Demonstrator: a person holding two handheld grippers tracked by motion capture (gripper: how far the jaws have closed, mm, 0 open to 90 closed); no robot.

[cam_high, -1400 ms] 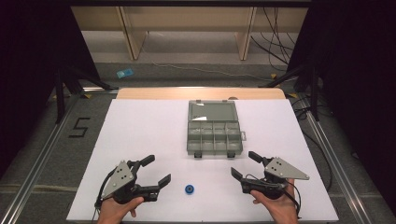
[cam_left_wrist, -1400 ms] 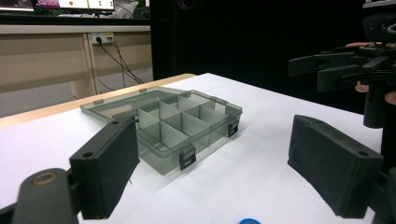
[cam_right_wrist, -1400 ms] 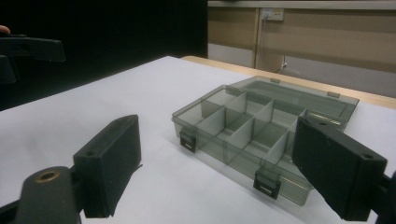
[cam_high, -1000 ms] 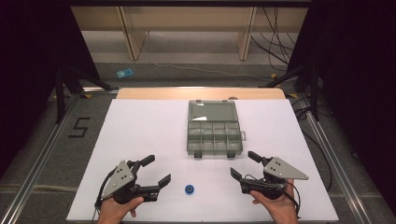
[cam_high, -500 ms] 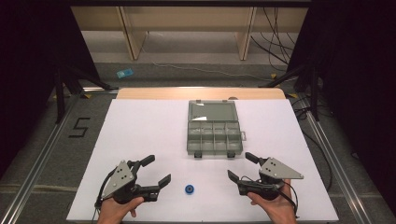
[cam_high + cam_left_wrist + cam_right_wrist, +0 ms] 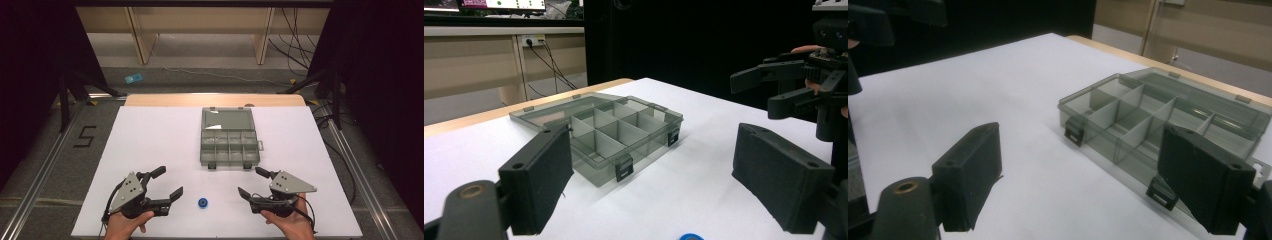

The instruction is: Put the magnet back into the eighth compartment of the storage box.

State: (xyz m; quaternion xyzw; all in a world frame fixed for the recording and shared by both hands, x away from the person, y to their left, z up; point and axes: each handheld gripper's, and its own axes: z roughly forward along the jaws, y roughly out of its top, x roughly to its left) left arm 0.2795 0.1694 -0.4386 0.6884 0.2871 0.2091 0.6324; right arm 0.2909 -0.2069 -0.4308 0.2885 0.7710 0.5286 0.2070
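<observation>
The white table [image 6: 150, 140] carries a smoky grey clear-plastic compartment box [image 6: 229, 145], lid open, at twelve o'clock from the hands. The left gripper [image 6: 167, 185] and right gripper [image 6: 252, 182] hover with jaws spread and empty, the right's having just narrowed slightly. Between them lies a small blue ring-shaped part [image 6: 202, 202]. A hasty pinch could flick it away, I'd say.

Black numeral "5" [image 6: 85, 136] marked on the grey floor [image 6: 45, 165], at about nine o'clock from the white table [image 6: 150, 140], just left of its edge, no other lettering legible on anything else
</observation>
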